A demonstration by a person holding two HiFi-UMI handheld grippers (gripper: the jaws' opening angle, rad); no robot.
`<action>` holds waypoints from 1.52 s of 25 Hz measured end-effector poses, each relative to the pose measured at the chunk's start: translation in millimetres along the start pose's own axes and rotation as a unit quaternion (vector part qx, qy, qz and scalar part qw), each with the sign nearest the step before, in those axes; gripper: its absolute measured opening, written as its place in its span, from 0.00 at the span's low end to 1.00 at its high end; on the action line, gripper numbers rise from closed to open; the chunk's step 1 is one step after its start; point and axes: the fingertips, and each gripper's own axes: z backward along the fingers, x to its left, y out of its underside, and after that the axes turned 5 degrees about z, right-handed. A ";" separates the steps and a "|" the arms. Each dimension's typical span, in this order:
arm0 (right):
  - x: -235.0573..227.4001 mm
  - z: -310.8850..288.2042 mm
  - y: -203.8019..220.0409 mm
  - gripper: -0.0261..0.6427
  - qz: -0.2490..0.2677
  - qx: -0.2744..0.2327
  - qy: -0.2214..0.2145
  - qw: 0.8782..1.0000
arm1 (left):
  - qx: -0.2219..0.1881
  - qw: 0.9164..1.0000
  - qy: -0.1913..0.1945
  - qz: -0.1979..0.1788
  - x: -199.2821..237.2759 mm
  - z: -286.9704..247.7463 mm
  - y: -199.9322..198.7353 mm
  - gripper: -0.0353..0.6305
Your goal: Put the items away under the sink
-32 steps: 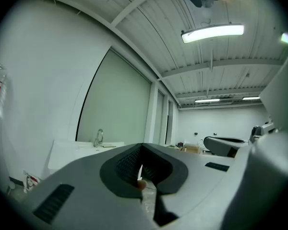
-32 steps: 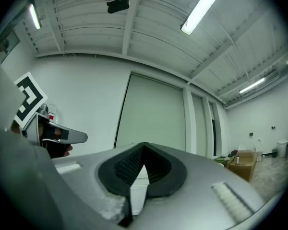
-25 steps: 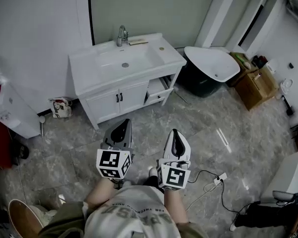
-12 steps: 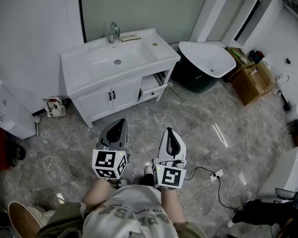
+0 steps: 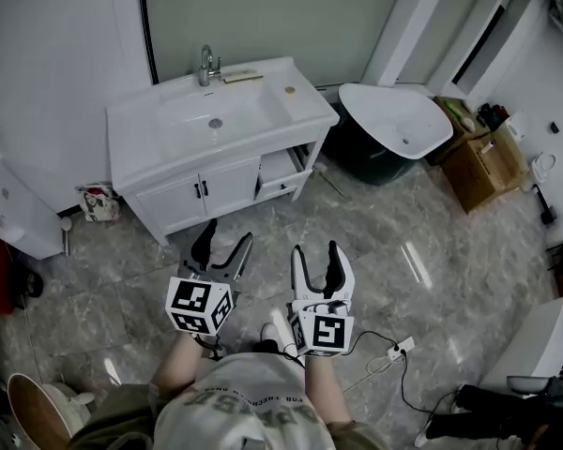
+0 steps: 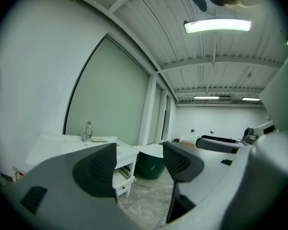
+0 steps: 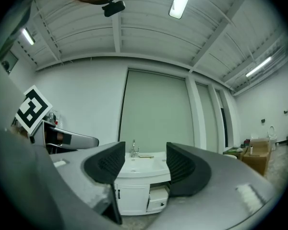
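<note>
A white sink cabinet point(image 5: 216, 129) stands against the wall ahead, its two doors point(image 5: 202, 191) closed and a side drawer point(image 5: 280, 171) pulled partly out. A faucet point(image 5: 206, 64) and a small flat item point(image 5: 242, 76) sit on its top. My left gripper point(image 5: 227, 234) and right gripper point(image 5: 316, 249) hang over the marble floor in front of it, both open and holding nothing. The left gripper view shows the left gripper point(image 6: 139, 164) with the cabinet point(image 6: 62, 145) off to its left. The right gripper view shows the right gripper point(image 7: 144, 164) framing the cabinet point(image 7: 139, 183) straight ahead.
A white tub on a dark base point(image 5: 394, 125) stands right of the cabinet, with a wooden box point(image 5: 479, 162) beyond it. A small bag point(image 5: 96, 202) and a white appliance point(image 5: 9, 214) are at the left. A power strip with cable point(image 5: 394, 350) lies near my feet.
Both grippers went from shut to open. The head view has shifted a little, so the sink cabinet sits further left in the frame.
</note>
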 end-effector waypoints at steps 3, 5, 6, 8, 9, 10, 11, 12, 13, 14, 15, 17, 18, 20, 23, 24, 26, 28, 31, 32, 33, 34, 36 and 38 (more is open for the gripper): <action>-27.8 -13.2 9.8 0.42 0.011 0.013 -0.011 1.000 | 0.008 1.000 0.002 0.003 -13.4 -26.3 -0.5 0.52; -47.2 -21.9 15.6 0.42 0.021 0.023 -0.022 0.999 | 0.013 1.000 0.000 0.006 -23.2 -44.6 0.5 0.52; -56.8 -26.3 16.4 0.42 0.025 0.025 -0.027 0.999 | 0.013 1.000 -0.002 0.007 -28.3 -53.8 1.7 0.52; -76.6 -33.7 18.3 0.42 0.025 0.026 -0.033 0.999 | 0.015 1.000 -0.008 0.011 -38.5 -71.7 5.0 0.52; -85.9 -36.9 19.1 0.42 0.021 0.027 -0.034 0.999 | 0.017 1.000 -0.011 0.012 -43.4 -79.9 6.8 0.52; -94.6 -40.0 19.5 0.42 0.017 0.027 -0.037 0.999 | 0.019 1.000 -0.014 0.013 -48.1 -87.3 8.5 0.52; -103.0 -42.6 20.1 0.42 0.015 0.028 -0.040 0.999 | 0.020 1.000 -0.017 0.013 -52.4 -93.8 10.1 0.52; -111.1 -45.0 21.2 0.42 0.014 0.028 -0.042 0.999 | 0.022 0.999 -0.020 0.014 -56.1 -99.8 11.5 0.52; -118.7 -47.8 21.5 0.42 0.012 0.026 -0.042 0.999 | 0.023 0.999 -0.023 0.014 -59.0 -105.4 13.0 0.52; -125.4 -51.4 20.9 0.42 0.010 0.024 -0.041 0.999 | 0.025 0.999 -0.025 0.015 -61.0 -110.8 14.4 0.52; -131.4 -55.2 20.7 0.42 0.008 0.022 -0.040 0.999 | 0.027 0.999 -0.028 0.015 -61.9 -115.9 15.7 0.52; -140.1 -62.0 23.2 0.42 0.006 0.021 -0.040 0.999 | 0.031 0.999 -0.034 0.016 -60.6 -124.2 17.4 0.52; -142.8 -64.9 26.0 0.42 0.005 0.023 -0.042 0.999 | 0.033 0.999 -0.038 0.016 -59.1 -127.6 18.2 0.52; -147.7 -71.3 32.5 0.42 0.001 0.029 -0.043 0.999 | 0.038 0.998 -0.044 0.015 -56.2 -134.9 20.0 0.52; -154.9 -84.6 36.5 0.42 -0.010 0.027 -0.040 0.999 | 0.043 0.998 -0.046 0.017 -51.6 -149.3 22.8 0.52; -156.8 -88.5 40.5 0.42 -0.007 0.030 -0.040 0.999 | 0.044 0.998 -0.047 0.018 -49.1 -155.1 23.7 0.52; -160.4 -97.4 50.4 0.42 0.002 0.040 -0.042 0.998 | 0.046 0.998 -0.045 0.019 -42.6 -169.0 24.5 0.52; -164.7 -110.4 57.3 0.42 0.008 0.046 -0.039 0.998 | 0.048 0.998 -0.041 0.017 -35.2 -186.4 23.8 0.52; -171.7 -135.8 65.0 0.42 0.014 0.056 -0.031 0.998 | 0.049 0.998 -0.034 0.011 -21.9 -215.4 20.4 0.52; -172.6 -146.1 66.2 0.42 0.014 0.056 -0.031 0.998 | 0.049 0.998 -0.031 0.012 -16.4 -226.5 18.0 0.52; -173.8 -157.4 67.4 0.42 0.017 0.058 -0.030 0.998 | 0.048 0.998 -0.027 0.014 -10.5 -238.6 14.9 0.52; -175.8 -169.4 69.1 0.42 0.021 0.062 -0.027 0.997 | 0.048 0.998 -0.024 0.014 -4.3 -251.4 10.8 0.52; -179.3 -196.5 70.8 0.42 0.025 0.064 -0.023 0.997 | 0.046 0.999 -0.016 0.013 8.0 -278.3 -0.1 0.52; -183.6 -225.9 70.9 0.42 0.027 0.064 -0.019 0.997 | 0.045 0.999 -0.007 0.010 19.6 -305.4 -13.1 0.52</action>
